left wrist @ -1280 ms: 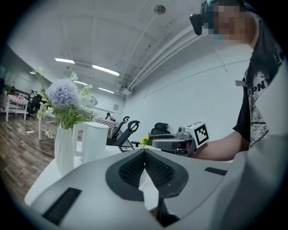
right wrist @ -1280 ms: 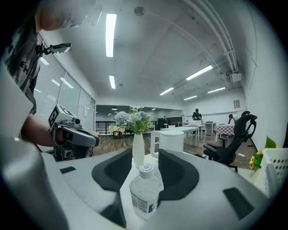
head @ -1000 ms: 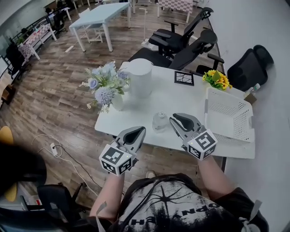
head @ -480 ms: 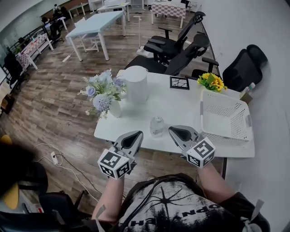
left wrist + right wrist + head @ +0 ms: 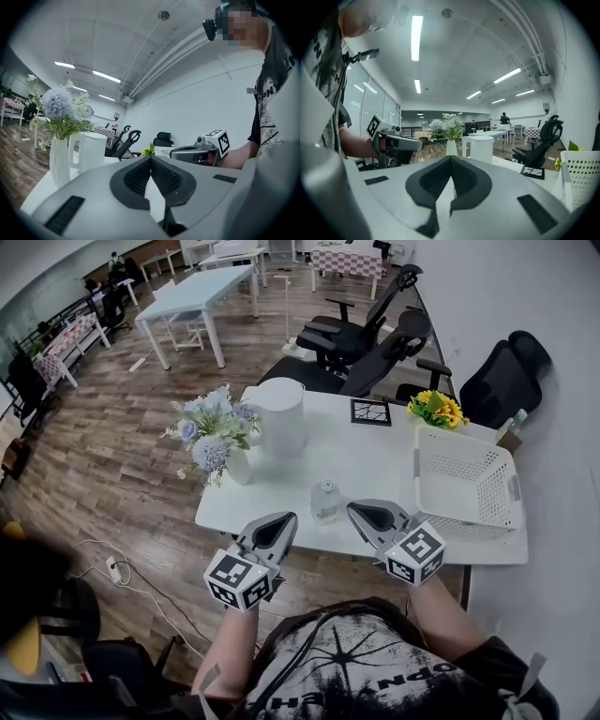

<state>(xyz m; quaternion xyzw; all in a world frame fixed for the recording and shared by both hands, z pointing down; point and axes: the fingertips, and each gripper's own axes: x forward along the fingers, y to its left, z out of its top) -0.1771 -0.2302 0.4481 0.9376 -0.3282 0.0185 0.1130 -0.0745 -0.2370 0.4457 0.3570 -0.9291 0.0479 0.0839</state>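
One clear water bottle [image 5: 324, 501] is standing upright on the white table [image 5: 375, 460], near its front edge, and neither tool is touching it. Two grippers are hovering just short of that edge: the left gripper [image 5: 281, 519] is sitting to the bottle's left and the right gripper [image 5: 357, 510] to its right, so the bottle is lying between and slightly beyond their tips. The left gripper view is showing its jaws pressed together at the tip, with nothing between them, and the right gripper view is showing the same. Farther out, the table is carrying one vase of flowers [image 5: 214, 432], one white pitcher [image 5: 281, 409], one dark square mat [image 5: 371, 412], one bunch of yellow flowers [image 5: 433, 409] and one white basket [image 5: 469, 486]. Three black chairs [image 5: 352, 329] are standing behind it. Just over a second ago the right gripper's jaws were standing apart, framing the bottle; now they are meeting, and the bottle is no longer showing in that view.
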